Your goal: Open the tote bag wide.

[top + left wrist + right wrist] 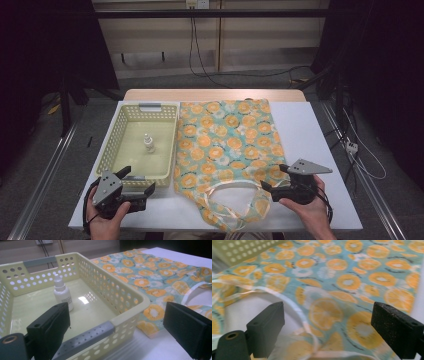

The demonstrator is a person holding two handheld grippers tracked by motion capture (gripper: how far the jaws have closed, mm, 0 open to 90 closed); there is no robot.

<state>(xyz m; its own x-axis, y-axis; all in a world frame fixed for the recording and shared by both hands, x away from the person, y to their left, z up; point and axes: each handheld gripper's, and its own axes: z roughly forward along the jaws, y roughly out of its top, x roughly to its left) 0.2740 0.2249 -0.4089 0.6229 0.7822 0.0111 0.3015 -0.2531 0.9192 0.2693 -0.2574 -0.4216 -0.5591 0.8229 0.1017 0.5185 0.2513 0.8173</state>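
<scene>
the pale yellow perforated basket (pixel 120 145) sits on the white table (pixel 320 150) and serves as the landmark here. inside it, near the middle of its floor, a small white spray bottle (pixel 149 142) stands upright; the left gripper view shows the same bottle (pixel 62 293) just behind the gripper's left jaw, apart from it. to the right of the basket, with its edge touching or just beside the basket's right wall, an orange-print fabric bag (pixel 227 145) lies flat, its cream handles (pixel 235 187) looping at the end nearest the person.

the left gripper (pixel 135 182) hovers at the basket's near wall, right over the grey handle strip (pixel 90 340) on that rim. its jaws stand wide apart, with nothing between them but the rim below.

the right gripper (pixel 275 177) is well to the right of the basket, at the near right part of the bag, close to the handles. its jaws are spread wide too, and the right gripper view shows the printed cloth (pixel 352 282) and a handle strap (pixel 294 310) lying between and below them, not pinched. each gripper is held in one hand (pixel 107 222) of the person.
</scene>
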